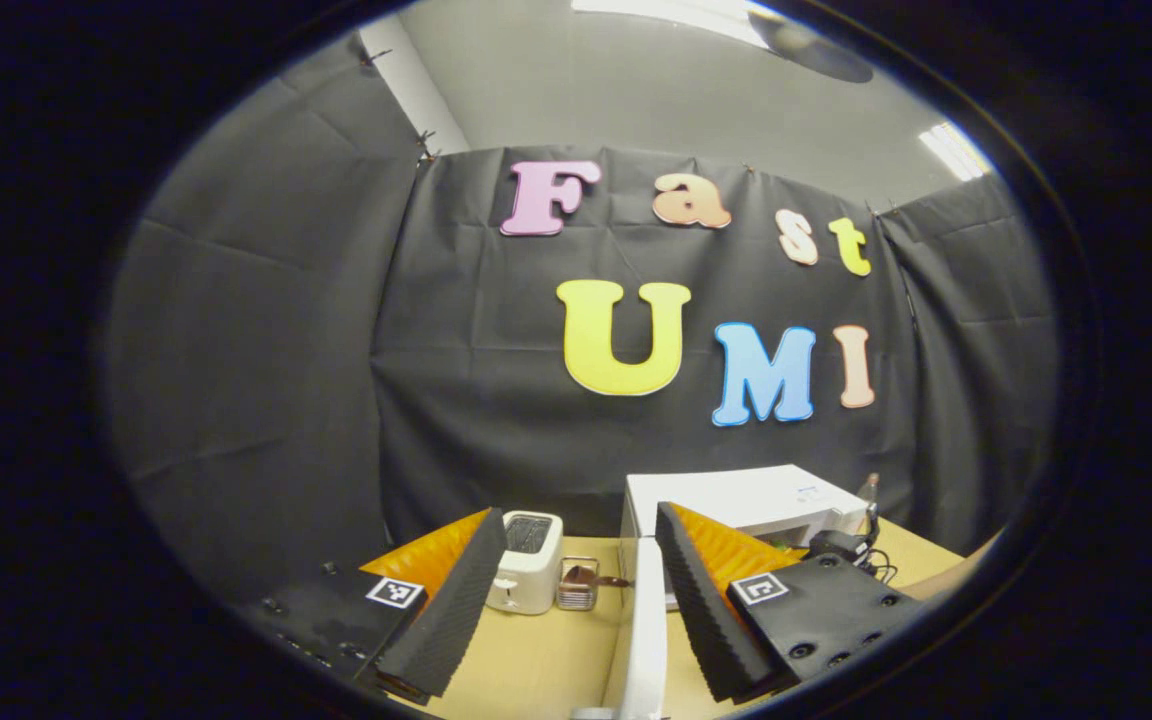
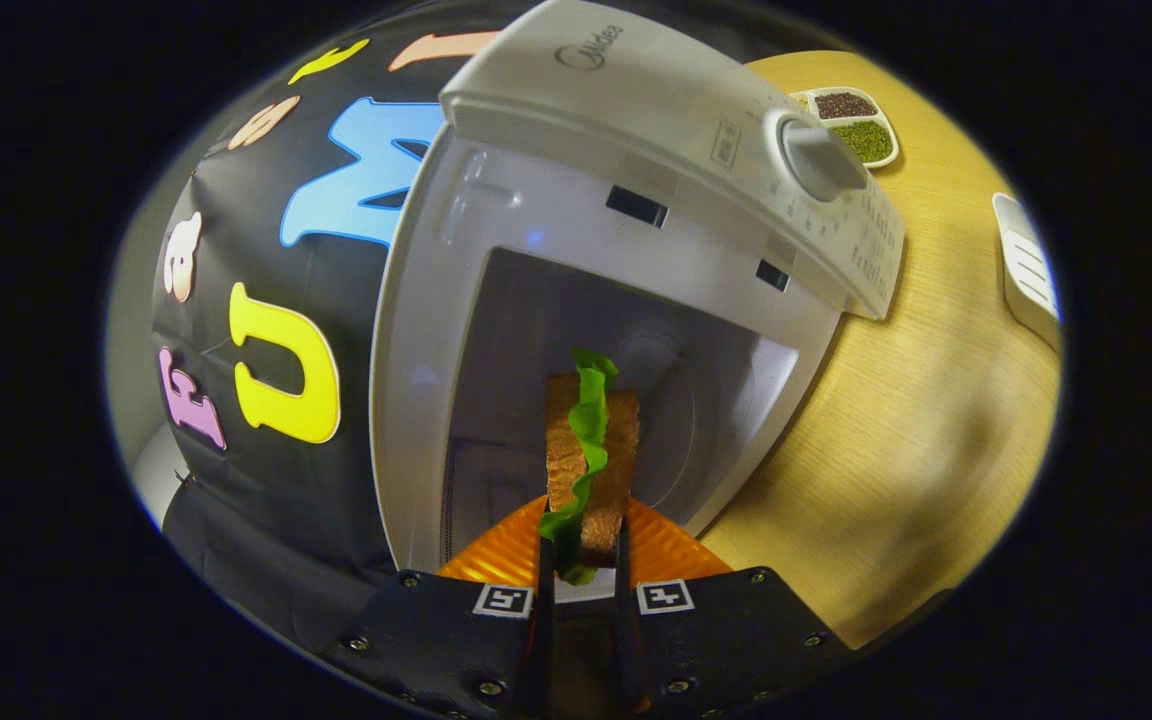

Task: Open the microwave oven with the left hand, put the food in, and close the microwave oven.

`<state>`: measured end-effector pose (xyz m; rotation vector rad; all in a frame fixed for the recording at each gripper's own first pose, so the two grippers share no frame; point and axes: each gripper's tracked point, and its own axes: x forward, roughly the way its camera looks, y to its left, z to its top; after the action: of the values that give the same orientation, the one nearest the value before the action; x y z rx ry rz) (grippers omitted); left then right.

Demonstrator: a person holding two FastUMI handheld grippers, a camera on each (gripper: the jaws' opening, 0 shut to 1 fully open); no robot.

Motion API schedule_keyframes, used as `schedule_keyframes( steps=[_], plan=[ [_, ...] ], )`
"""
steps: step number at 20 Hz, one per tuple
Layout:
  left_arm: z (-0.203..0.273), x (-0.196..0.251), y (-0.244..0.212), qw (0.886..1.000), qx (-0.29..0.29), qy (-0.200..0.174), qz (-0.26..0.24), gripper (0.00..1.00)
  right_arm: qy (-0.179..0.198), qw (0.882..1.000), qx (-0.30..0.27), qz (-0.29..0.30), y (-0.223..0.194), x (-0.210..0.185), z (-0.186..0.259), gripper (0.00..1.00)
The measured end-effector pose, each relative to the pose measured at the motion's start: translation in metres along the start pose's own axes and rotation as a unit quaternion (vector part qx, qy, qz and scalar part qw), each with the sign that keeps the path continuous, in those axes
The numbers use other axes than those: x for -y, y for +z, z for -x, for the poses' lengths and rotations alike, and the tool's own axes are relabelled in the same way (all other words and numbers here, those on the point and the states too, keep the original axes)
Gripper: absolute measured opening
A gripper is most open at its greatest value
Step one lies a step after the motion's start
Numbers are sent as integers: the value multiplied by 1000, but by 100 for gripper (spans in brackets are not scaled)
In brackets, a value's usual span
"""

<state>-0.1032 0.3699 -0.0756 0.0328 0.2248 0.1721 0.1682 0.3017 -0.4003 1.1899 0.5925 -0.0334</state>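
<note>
in the right gripper view, the right gripper [image 2: 581,560] has its fingers pressed narrow on both sides of a toasted brown sandwich with a green lettuce leaf [image 2: 591,450], held on edge. the sandwich sits right in front of the open cavity of the white boxy microwave oven [image 2: 636,180]; whether it has crossed the threshold i cannot tell. the oven's round dial [image 2: 821,155] sits on its control panel. beyond the oven, a small white divided dish of dark and green grains [image 2: 851,125] rests on the pale wooden tabletop [image 2: 936,420].

in the left gripper view, the left gripper [image 1: 576,610] has its fingers spread wide, holding nothing. the white microwave door [image 1: 641,640] stands edge-on between them, swung open. a small white toaster [image 1: 526,560] stands farther back on the tabletop, left of the oven.
</note>
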Motion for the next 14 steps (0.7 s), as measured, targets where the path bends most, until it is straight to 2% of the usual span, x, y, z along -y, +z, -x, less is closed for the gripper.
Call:
schedule_keyframes(
  steps=[5, 8, 10, 12, 14],
  plan=[
    [-9, -16, -9, 1000, -20, 8, -12, 96, -19, 999, 30, -37, -5, 14, -45, 23],
    [-10, -36, -7, 999, -26, 21, -35, 96, -11, 998, 50, -36, -3, 11, -63, 23],
    [-10, -48, -12, 999, -32, 28, -27, 96, -15, 998, 59, -24, -2, 13, -75, 23],
    [-11, -58, -18, 998, -43, 33, -16, 96, -28, 998, 56, -14, -6, 15, -78, 34],
    [-14, -60, -24, 998, -44, 32, -5, 96, -49, 998, 48, 6, -6, 20, -72, 38]
  ],
)
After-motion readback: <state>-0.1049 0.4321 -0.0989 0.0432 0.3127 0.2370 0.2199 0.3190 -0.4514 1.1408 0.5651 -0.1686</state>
